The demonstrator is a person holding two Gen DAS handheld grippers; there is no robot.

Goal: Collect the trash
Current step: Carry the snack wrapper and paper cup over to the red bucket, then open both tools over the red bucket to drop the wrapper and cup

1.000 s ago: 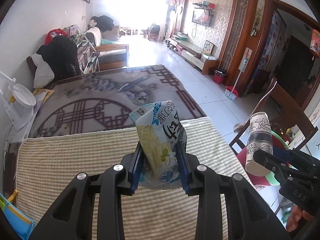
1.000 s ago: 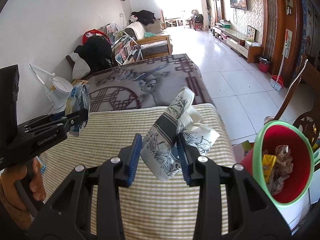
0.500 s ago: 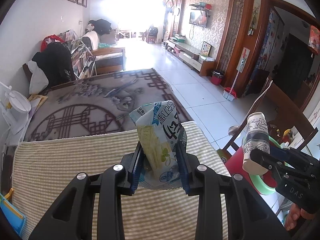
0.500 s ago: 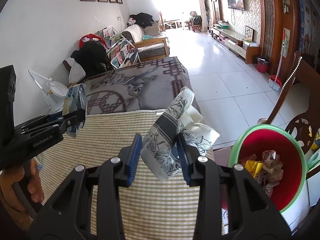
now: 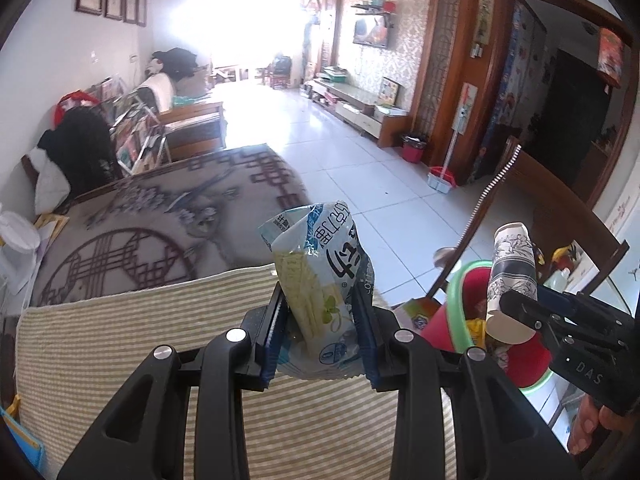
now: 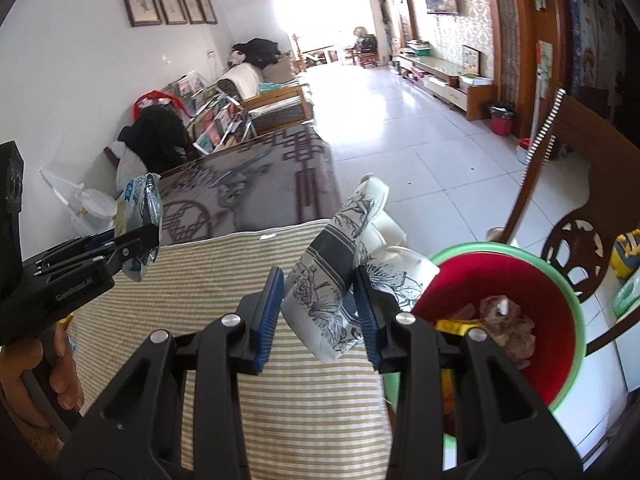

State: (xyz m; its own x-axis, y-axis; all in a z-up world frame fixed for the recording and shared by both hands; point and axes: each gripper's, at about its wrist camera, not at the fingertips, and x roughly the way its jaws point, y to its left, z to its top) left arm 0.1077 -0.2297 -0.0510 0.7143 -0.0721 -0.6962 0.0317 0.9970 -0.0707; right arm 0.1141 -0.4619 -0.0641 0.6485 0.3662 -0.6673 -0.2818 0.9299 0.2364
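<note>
The left hand-held gripper [image 5: 320, 332] is clamped on a blue-white snack bag [image 5: 320, 280] above the striped worktop [image 5: 140, 360]. The right hand-held gripper [image 6: 318, 312] grips a crushed flower-print paper cup [image 6: 336, 280] — just beside the red bin [image 6: 520, 300], which already contains trash.

My left gripper [image 5: 320, 340] is matt black plastic with bright metal screw heads and ribbed blue pads, and my right gripper [image 6: 318, 316] looks the same. Between my left pads sits a snack wrapper [image 5: 320, 268] of glossy, crinkled plastic film. My right pads press a paper cup [image 6: 340, 280], matt and creased, printed with grey flowers. Below lies a striped cloth [image 6: 224, 280], woven and dull, over the worktop. The bin [image 6: 560, 308] is smooth shiny plastic, red with a green rim. The chair [image 6: 576, 184] is polished dark wood, and the floor tiles [image 5: 360, 168] gleam.
</note>
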